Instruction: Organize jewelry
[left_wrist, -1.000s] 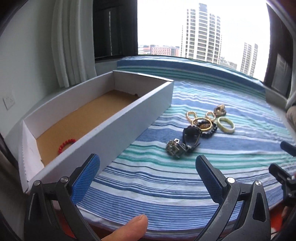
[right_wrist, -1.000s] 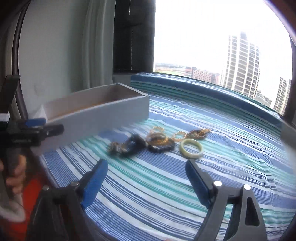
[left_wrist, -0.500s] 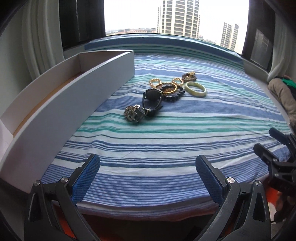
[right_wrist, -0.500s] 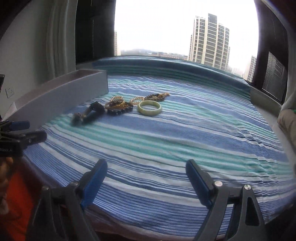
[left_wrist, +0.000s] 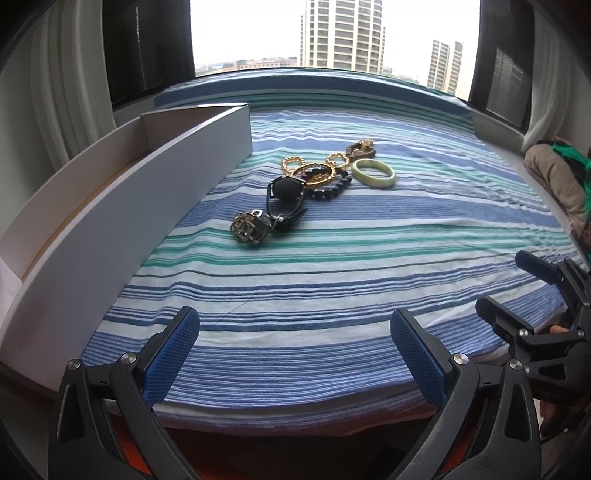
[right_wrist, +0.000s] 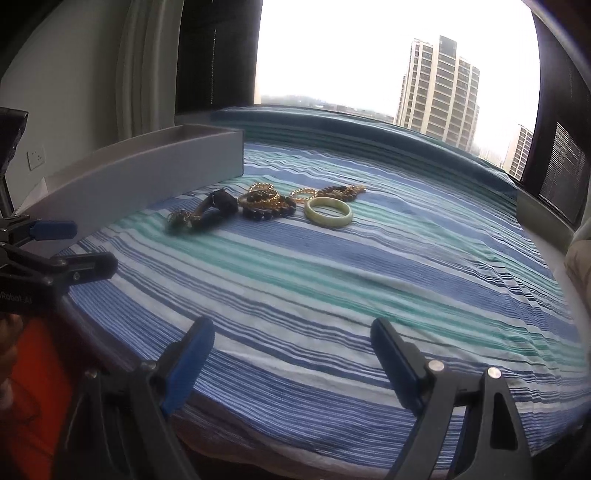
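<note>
A pile of jewelry lies on the striped cloth: a pale green bangle (left_wrist: 373, 173) (right_wrist: 328, 212), gold chains (left_wrist: 312, 168) (right_wrist: 263, 194), dark beads (left_wrist: 332, 188), a black watch (left_wrist: 286, 190) (right_wrist: 218, 203) and a silver piece (left_wrist: 246, 227) (right_wrist: 180, 218). A long white box (left_wrist: 110, 218) (right_wrist: 147, 173) stands left of the pile. My left gripper (left_wrist: 295, 350) is open and empty over the cloth's near edge. My right gripper (right_wrist: 291, 354) is open and empty, also at the near edge.
The blue, green and white striped cloth (left_wrist: 332, 277) covers a window-seat surface. Curtains (left_wrist: 66, 92) and the window lie behind. A beige and green bundle (left_wrist: 557, 173) sits at the right edge. Each gripper shows at the side of the other's view.
My left gripper has swung right, away from the box interior, and now faces the jewelry pile. My right gripper view has shifted a little; the jewelry has not moved.
</note>
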